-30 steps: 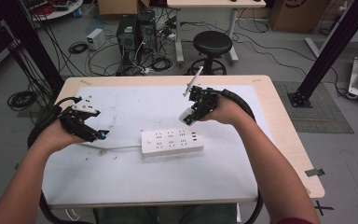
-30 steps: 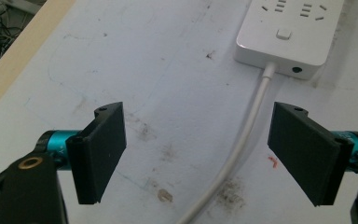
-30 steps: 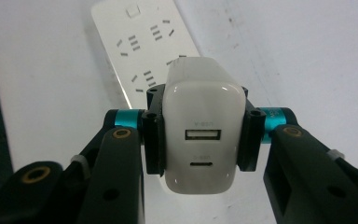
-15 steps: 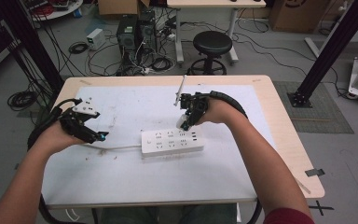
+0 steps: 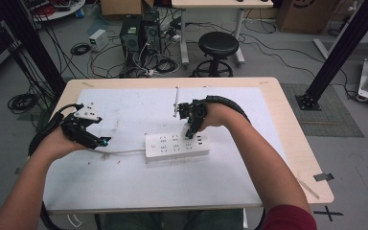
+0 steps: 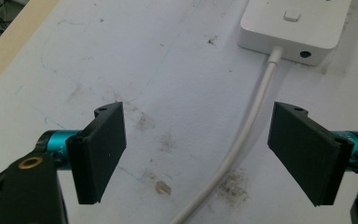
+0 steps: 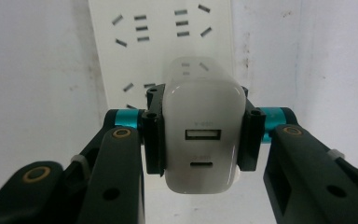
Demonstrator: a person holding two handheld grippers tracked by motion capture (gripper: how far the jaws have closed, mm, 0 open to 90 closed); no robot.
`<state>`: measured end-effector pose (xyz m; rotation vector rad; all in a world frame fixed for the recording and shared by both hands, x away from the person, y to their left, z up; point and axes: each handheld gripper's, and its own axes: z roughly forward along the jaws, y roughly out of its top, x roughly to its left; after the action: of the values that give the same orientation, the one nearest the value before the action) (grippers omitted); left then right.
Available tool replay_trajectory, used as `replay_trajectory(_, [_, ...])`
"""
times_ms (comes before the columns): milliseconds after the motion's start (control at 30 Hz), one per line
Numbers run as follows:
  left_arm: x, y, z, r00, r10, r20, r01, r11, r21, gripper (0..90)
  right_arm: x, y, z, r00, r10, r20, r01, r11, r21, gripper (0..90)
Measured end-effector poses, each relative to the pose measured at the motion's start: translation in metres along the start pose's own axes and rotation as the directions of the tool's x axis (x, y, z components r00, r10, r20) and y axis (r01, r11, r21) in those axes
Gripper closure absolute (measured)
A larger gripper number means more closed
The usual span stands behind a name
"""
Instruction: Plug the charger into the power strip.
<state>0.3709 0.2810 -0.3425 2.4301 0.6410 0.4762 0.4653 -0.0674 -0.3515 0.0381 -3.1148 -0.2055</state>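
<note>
The right tongs (image 7: 200, 140) hold a white charger (image 7: 201, 126) over the power strip (image 5: 177, 145), maybe touching it. The left tongs (image 6: 198, 149) are wide open above the desk (image 5: 124, 187).

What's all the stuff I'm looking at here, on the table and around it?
Power strip: one, white, middle of the table.
Strip's cord: one, white, running off its left end.
Charger: one, white, two ports, over the strip.
Table: one, wood edge, white top.
Stool: one, black, behind the table.
Computer towers: two, dark, on the floor.
Left gripper: black, jaws apart.
Right gripper: black, clamping the charger.
</note>
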Motion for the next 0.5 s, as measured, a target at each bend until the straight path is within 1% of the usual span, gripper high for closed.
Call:
replay_trajectory(33, [0.0, 0.0, 0.0, 1.0, 0.002, -0.001, -0.002, 1.0, 0.001, 19.3, 0.001, 0.003, 0.002, 0.9994, -0.029, 0.017, 0.028, 0.999, 0.035, 63.2])
replay_trajectory(100, [0.0, 0.0, 0.001, 1.0, 0.0, 0.001, 0.0, 1.0, -0.001, 19.3, 0.001, 0.003, 0.002, 0.9994, -0.029, 0.017, 0.028, 0.999, 0.035, 63.2])
replay_trajectory(133, [0.0, 0.0, 0.001, 1.0, 0.0, 0.001, 0.0, 1.0, -0.001, 19.3, 0.002, 0.005, 0.003, 0.9988, -0.044, 0.021, 0.043, 0.998, 0.046, 63.2])
replay_trajectory(167, [-0.001, 0.001, 0.001, 1.0, 0.002, 0.002, -0.002, 1.0, 0.004, 19.3, 0.002, 0.005, 0.003, 0.9988, -0.044, 0.021, 0.043, 0.998, 0.046, 63.2])
replay_trajectory(200, [-0.002, 0.001, 0.002, 1.0, 0.005, 0.0, -0.005, 1.0, 0.003, 19.3, 0.005, 0.011, 0.004, 0.9966, -0.075, 0.033, 0.073, 0.994, 0.079, 63.3])
replay_trajectory(233, [-0.002, 0.001, 0.002, 1.0, 0.005, 0.0, -0.005, 1.0, 0.003, 19.3, 0.005, 0.011, 0.004, 0.9966, -0.075, 0.033, 0.073, 0.994, 0.079, 63.3])
replay_trajectory(267, [-0.002, 0.002, 0.002, 1.0, 0.006, -0.003, -0.006, 1.0, 0.002, 19.3, 0.006, 0.012, 0.004, 0.9964, -0.077, 0.037, 0.073, 0.993, 0.093, 63.3])
replay_trajectory(333, [-0.003, 0.003, 0.003, 1.0, 0.005, -0.001, -0.005, 1.0, 0.001, 19.3, 0.008, 0.015, 0.005, 0.9935, -0.103, 0.049, 0.097, 0.99, 0.104, 63.4])
replay_trajectory(367, [-0.004, 0.003, 0.004, 1.0, 0.007, -0.001, -0.007, 1.0, 0.003, 19.3, 0.01, 0.019, 0.006, 0.9922, -0.11, 0.059, 0.102, 0.987, 0.126, 63.5])
replay_trajectory(500, [-0.006, 0.005, 0.007, 0.9999, 0.012, 0.001, -0.012, 0.9999, 0.009, 19.3, 0.011, 0.021, 0.006, 0.9925, -0.106, 0.061, 0.097, 0.986, 0.135, 63.5])
